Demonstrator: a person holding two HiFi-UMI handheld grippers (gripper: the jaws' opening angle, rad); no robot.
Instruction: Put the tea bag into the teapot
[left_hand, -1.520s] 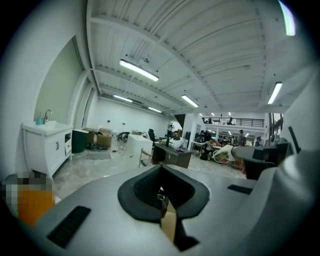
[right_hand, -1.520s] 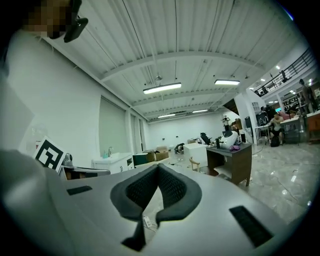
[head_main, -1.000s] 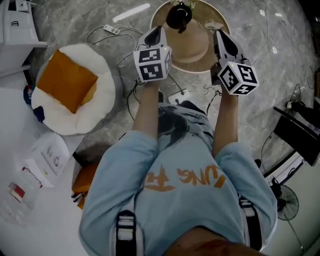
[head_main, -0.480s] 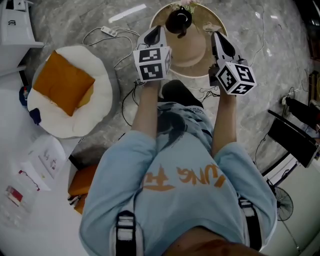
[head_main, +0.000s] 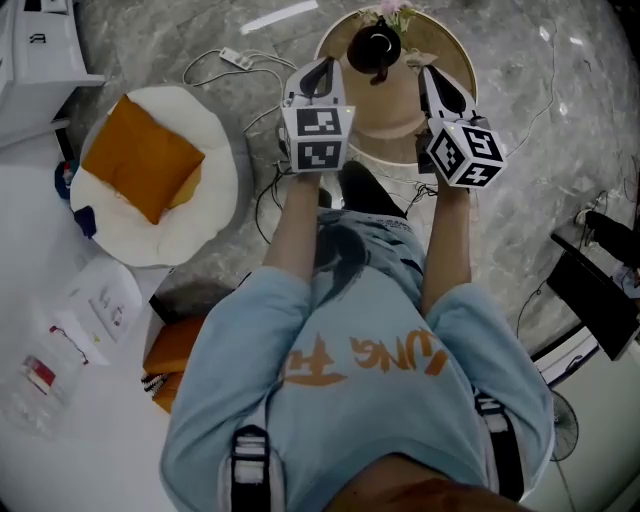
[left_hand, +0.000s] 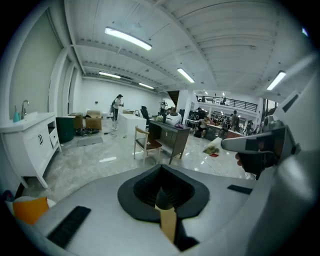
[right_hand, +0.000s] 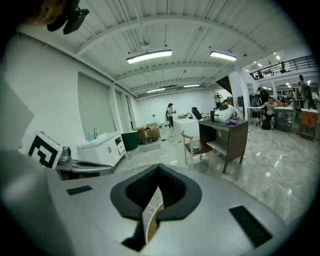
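Note:
A dark teapot (head_main: 373, 48) stands on a round tan table (head_main: 400, 100) at the top of the head view. A small pale thing (head_main: 423, 57) lies beside it, too small to make out; I see no tea bag clearly. My left gripper (head_main: 320, 72) is held up at the table's left edge and my right gripper (head_main: 432, 78) at its right edge, the teapot between and beyond them. Both point out into the room. The left gripper (left_hand: 161, 172) and the right gripper (right_hand: 158, 172) each have their jaws closed together, nothing held.
A white round cushion (head_main: 205, 200) with an orange pillow (head_main: 145, 160) lies on the marble floor at left. Cables (head_main: 235, 62) trail near the table. A white surface with papers (head_main: 95, 315) is at lower left, a black frame (head_main: 600, 295) at right.
The teapot and table now sit a little further right in the head view. The left gripper has shifted right with them. Both grippers stay shut.

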